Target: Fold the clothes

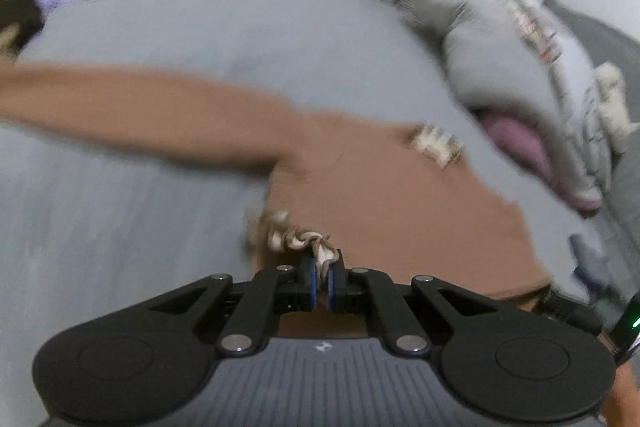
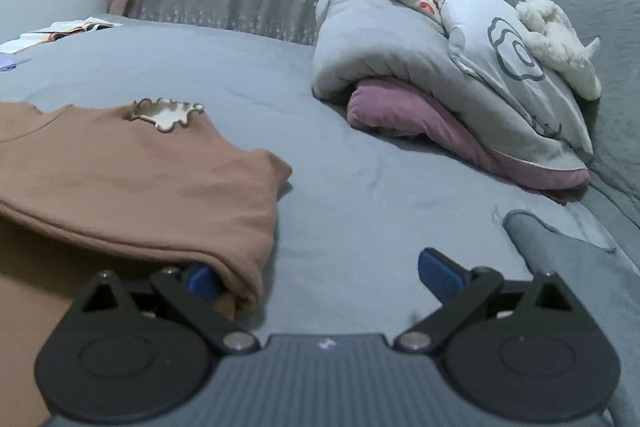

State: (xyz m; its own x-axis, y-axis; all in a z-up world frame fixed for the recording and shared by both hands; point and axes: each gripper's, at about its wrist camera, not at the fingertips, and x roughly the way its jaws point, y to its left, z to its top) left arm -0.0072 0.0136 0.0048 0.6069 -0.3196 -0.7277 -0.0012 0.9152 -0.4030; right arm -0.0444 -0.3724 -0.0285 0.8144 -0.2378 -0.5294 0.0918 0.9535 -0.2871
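Grey bed point(image 2: 340, 195); brown top point(image 2: 140, 195) edge beside tool point(image 2: 320, 279)

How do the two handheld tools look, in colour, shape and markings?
Both are alike. The left tool and the right tool have a ribbed dark grey body with a small white logo, two round black side housings, black link arms with silver pivot pins, and blue pads on the fingertips. No cables or sleeves are visible.

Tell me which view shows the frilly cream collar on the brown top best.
The right wrist view: the cream collar is sharp and lies flat on the brown top. The left wrist view shows it motion-blurred.
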